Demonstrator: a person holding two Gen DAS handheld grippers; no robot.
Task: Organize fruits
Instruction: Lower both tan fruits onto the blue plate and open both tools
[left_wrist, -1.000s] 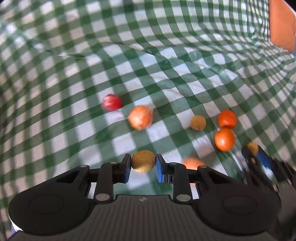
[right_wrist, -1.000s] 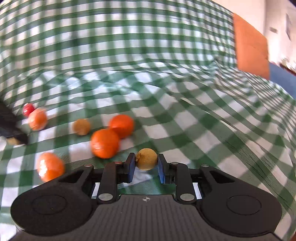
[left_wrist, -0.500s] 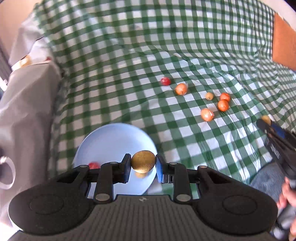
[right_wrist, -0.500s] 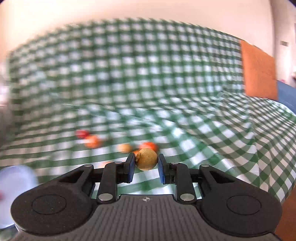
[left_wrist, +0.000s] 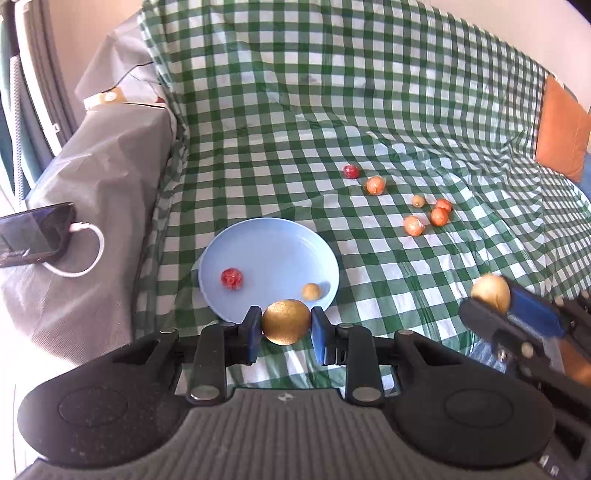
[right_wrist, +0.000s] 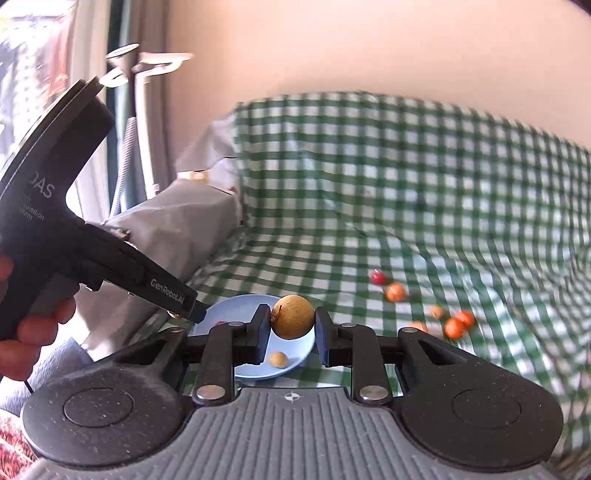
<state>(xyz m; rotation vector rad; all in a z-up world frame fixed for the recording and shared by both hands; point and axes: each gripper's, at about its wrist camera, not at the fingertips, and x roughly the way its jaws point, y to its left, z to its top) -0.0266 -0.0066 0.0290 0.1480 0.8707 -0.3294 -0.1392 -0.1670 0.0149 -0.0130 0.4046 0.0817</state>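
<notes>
My left gripper (left_wrist: 286, 326) is shut on a golden-brown round fruit (left_wrist: 286, 322), held above the near rim of a light blue plate (left_wrist: 273, 254). The plate holds a red fruit (left_wrist: 231, 278) and a small yellow-brown fruit (left_wrist: 311, 291). My right gripper (right_wrist: 291, 326) is shut on a tan round fruit (right_wrist: 292, 316), above the plate (right_wrist: 291, 356); it shows in the left wrist view (left_wrist: 491, 291) at the right. Several orange fruits (left_wrist: 413, 225) and a red one (left_wrist: 351, 171) lie loose on the green checked cloth (left_wrist: 369, 110).
A grey covered armrest (left_wrist: 103, 177) stands left of the plate, with a phone (left_wrist: 33, 232) on a white cable on it. An orange cushion (left_wrist: 561, 144) sits at the far right. The left gripper's body (right_wrist: 74, 236) fills the left of the right wrist view.
Both grippers have pulled back from the loose fruits and moved left toward the blue plate, each still holding its fruit. The plate and armrest have come into view.
</notes>
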